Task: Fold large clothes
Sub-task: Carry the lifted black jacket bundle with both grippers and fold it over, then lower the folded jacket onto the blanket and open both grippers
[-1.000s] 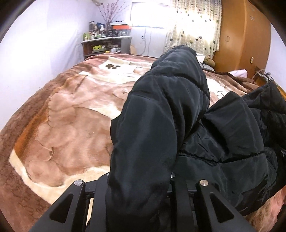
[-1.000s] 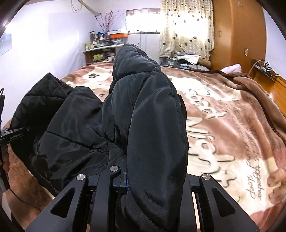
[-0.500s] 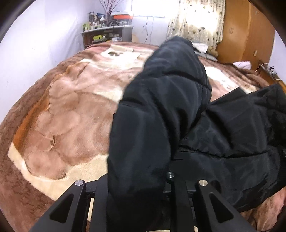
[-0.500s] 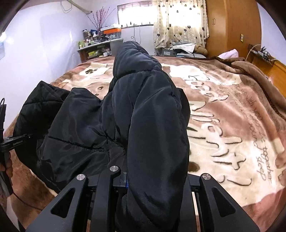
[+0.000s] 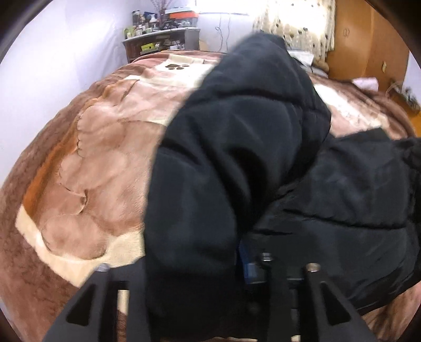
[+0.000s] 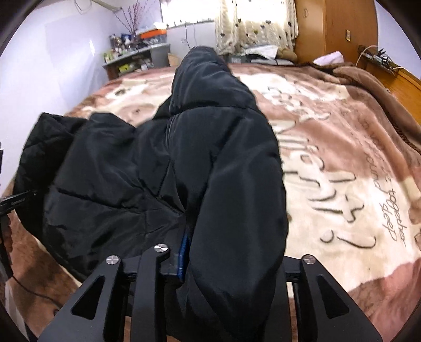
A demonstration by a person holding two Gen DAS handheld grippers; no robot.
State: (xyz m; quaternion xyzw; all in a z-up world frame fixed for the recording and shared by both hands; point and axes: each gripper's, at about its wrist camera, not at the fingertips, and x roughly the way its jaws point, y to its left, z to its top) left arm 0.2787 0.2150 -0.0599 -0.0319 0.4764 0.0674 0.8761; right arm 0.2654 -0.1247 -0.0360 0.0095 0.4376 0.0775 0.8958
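A large black puffer jacket [image 5: 329,200] lies on the bed's brown and cream blanket [image 5: 86,163]. My left gripper [image 5: 202,297] is shut on one black sleeve [image 5: 231,147], which drapes up and over its fingers. My right gripper [image 6: 218,286] is shut on the other sleeve [image 6: 231,168], which hangs over its fingers the same way. The jacket body [image 6: 105,179] lies to the left of the right gripper, between the two grippers. The left gripper's edge [image 6: 15,202] shows at the far left of the right wrist view.
The blanket [image 6: 342,171] spreads wide to the right, with writing on it. A cluttered shelf [image 5: 158,44] stands past the bed's far end. A curtain [image 6: 252,23] and a wooden wardrobe [image 6: 336,26] are at the back right.
Both grippers have moved forward and lower over the bed with the sleeves still held. The left wrist view is blurred from motion.
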